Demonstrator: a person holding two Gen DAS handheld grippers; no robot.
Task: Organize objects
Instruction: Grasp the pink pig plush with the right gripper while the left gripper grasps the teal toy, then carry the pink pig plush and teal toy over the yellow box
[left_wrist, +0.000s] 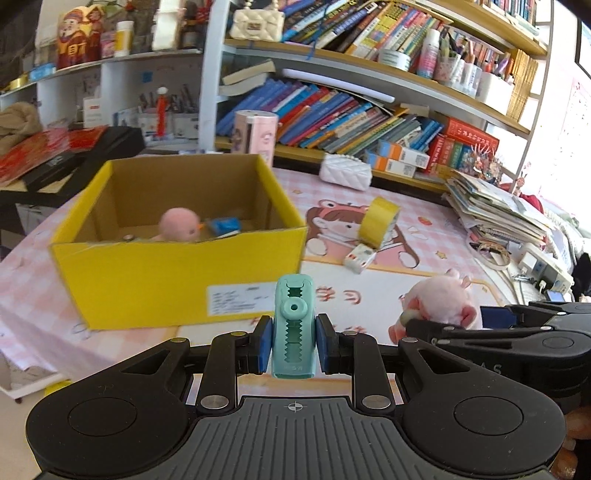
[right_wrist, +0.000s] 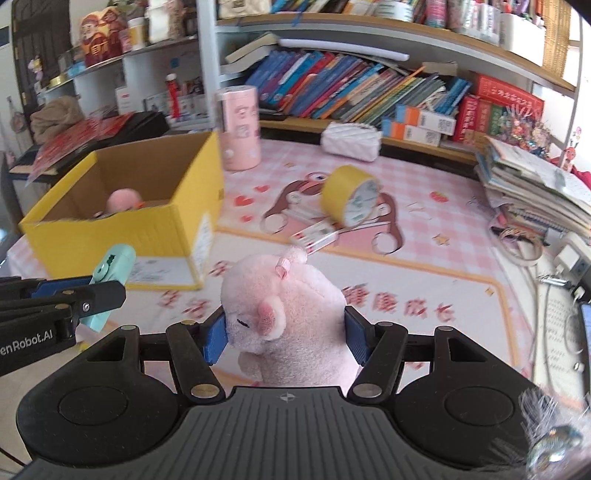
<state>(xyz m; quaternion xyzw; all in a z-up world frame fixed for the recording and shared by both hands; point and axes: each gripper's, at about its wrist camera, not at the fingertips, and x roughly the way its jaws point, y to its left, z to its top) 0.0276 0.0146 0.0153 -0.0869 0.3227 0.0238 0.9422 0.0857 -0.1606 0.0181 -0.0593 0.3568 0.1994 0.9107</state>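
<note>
Yellow box (left_wrist: 177, 273) top open; tape roll (left_wrist: 380, 221), eraser (left_wrist: 360, 258) beside it.

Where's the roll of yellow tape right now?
In both views the yellow tape roll stands on edge on the pink mat, right of the yellow box, leaning over a small white packet.

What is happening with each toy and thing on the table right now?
Left hand-held gripper: shut on the teal clip.
Teal clip: held upright, off the table.
Right hand-held gripper: shut on the pink plush toy.
Pink plush toy: squeezed between the pads.
Yellow box: open on top, a pink doll inside.
Tape roll: lying tilted on the mat.
</note>
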